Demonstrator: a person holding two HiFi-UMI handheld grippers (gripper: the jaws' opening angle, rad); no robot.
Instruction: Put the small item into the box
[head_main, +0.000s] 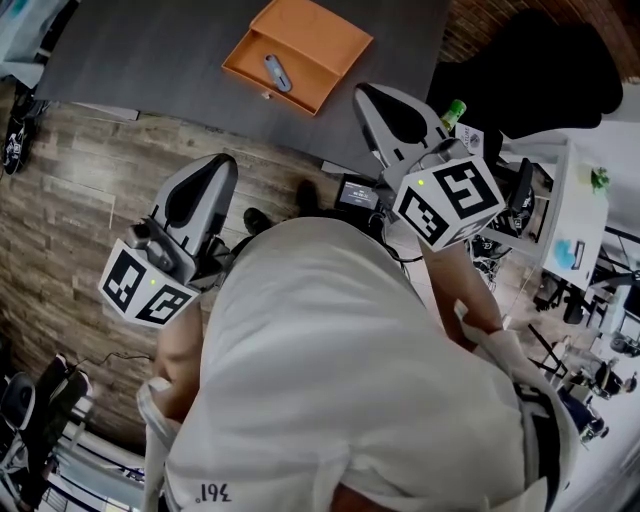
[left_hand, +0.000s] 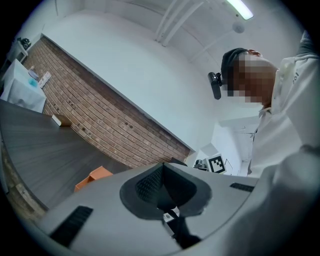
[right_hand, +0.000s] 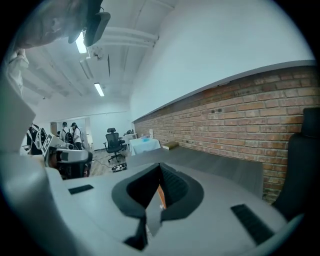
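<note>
an open-plan office: swivel chair (right_hand: 114, 142), brick wall (right_hand: 235, 117), desks.

Head view: mounted high, facing steeply down over the person's shoulders (head_main: 330, 330); table (head_main: 150, 50) and orange box (head_main: 297, 52) well off at the top edge. Left gripper view: low, tilted, facing across the same table toward the brick wall (left_hand: 100, 120) — shares the orange box with head view. Right gripper view: low, facing along table and brick wall into the far room (right_hand: 107, 142) — shares both with left gripper view.

We record a matt orange box (head_main: 320, 45) on a dark, matt table (head_main: 140, 50). Floor (head_main: 80, 190) is wood plank. Wall (right_hand: 250, 110) is rough brick.
</note>
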